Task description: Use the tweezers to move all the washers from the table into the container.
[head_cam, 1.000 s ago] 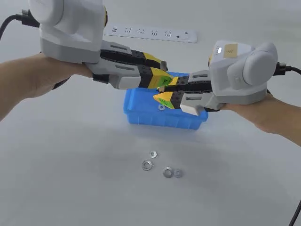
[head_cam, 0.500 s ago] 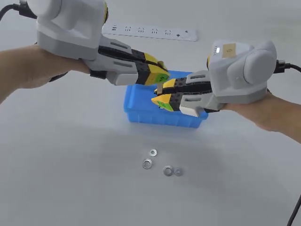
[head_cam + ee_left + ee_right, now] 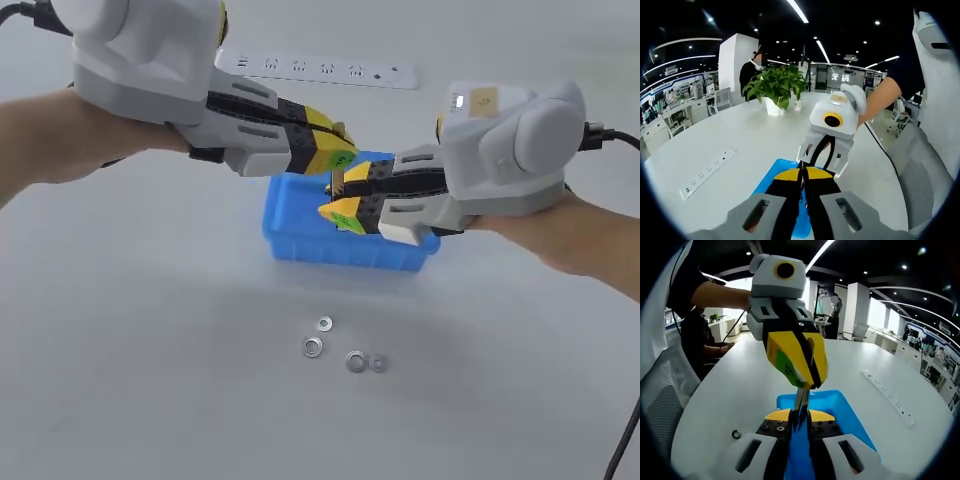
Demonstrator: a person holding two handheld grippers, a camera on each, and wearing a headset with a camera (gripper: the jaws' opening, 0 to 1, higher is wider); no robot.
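Head view: grippers meet tip to tip, held level over the blue plastic container (image 3: pixel 300 238).
Right gripper (image 3: pixel 341 206) clamps thin metal tweezers (image 3: pixel 800 402); left gripper (image 3: pixel 342 156) is closed; round washers (image 3: pixel 313 347) lie on the desk (image 3: pixel 150 350).

Left hand-held gripper (image 3: pixel 338 155) and right hand-held gripper (image 3: pixel 334 206) meet at tweezers (image 3: pixel 337 182) over blue container (image 3: pixel 300 238); washers (image 3: pixel 313 347) lie nearby.

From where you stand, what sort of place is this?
Probably an open-plan office or showroom: a long white table, a leafy green potted plant on it, bright ceiling strip lights, and rows of desks behind.
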